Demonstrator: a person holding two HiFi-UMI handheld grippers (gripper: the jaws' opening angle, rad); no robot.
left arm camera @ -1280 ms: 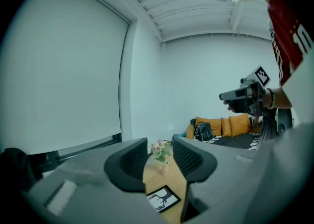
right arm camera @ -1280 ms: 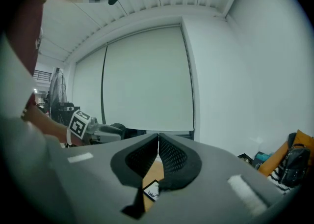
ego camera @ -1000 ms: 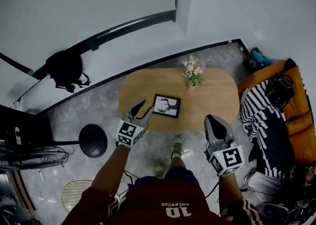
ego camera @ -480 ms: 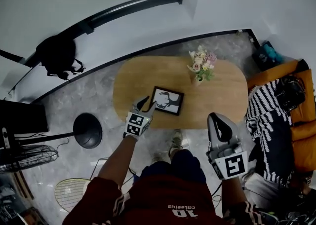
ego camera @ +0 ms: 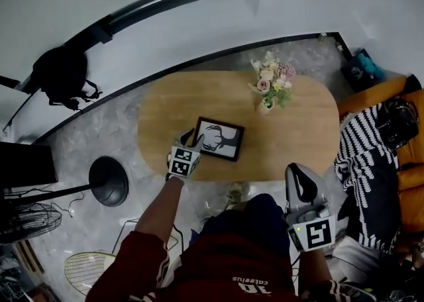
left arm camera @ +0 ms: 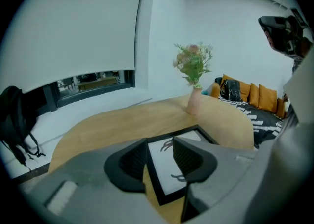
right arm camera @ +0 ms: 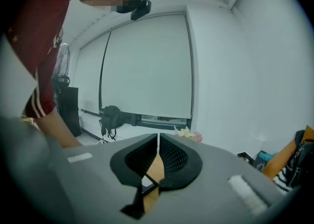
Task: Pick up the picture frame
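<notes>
Black picture frame [ego camera: 218,140] on table [ego camera: 301,132], edge between parted left tongs [ego camera: 192,139]

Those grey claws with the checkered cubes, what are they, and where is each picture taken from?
They are hand-held tools, not a robot: a person holds a two-jaw gripper in each hand. The head view looks steeply down from a camera on the person's head; the other two views ride on the grippers and look along their jaws. On the oval wooden table a black picture frame lies flat and a vase of flowers stands. The left gripper has its jaws apart, straddling the frame's edge, not clamped on it. The right gripper hangs off the table's near side, jaws together, holding nothing.
</notes>
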